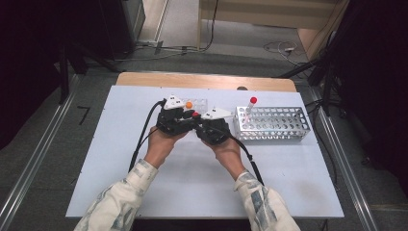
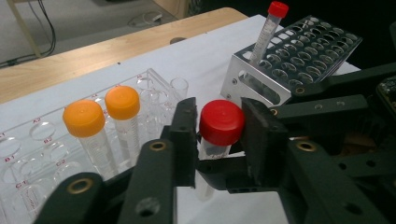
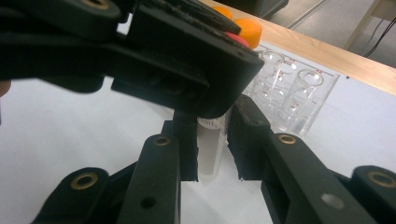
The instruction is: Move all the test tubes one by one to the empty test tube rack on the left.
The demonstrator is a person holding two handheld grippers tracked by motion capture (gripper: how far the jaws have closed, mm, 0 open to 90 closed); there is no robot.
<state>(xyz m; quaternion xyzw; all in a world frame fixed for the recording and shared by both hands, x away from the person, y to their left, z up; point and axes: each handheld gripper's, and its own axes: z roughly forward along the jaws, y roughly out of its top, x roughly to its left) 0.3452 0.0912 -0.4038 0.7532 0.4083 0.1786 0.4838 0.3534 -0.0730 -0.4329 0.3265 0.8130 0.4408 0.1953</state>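
Note:
Over the middle of the white table, a clear tube with a red cap (image 2: 222,122) is held between both grippers. My left gripper (image 2: 219,116) is shut on the cap, one pad pressed to each side. My right gripper (image 3: 212,140) is shut on the tube's clear body (image 3: 210,154) just below the cap, with the left gripper's black jaws crossing above it. In the high view, the red cap (image 1: 196,114) shows between the left gripper (image 1: 191,115) and the right gripper (image 1: 198,121), and a hand holds each one.
A clear plastic rack (image 2: 28,158) just behind the grippers holds two orange-capped tubes (image 2: 84,119) (image 2: 122,102). At the right stands a metal rack (image 1: 272,124) with one red-capped tube (image 1: 249,108) upright in its near-left corner. Cables trail back from both grippers.

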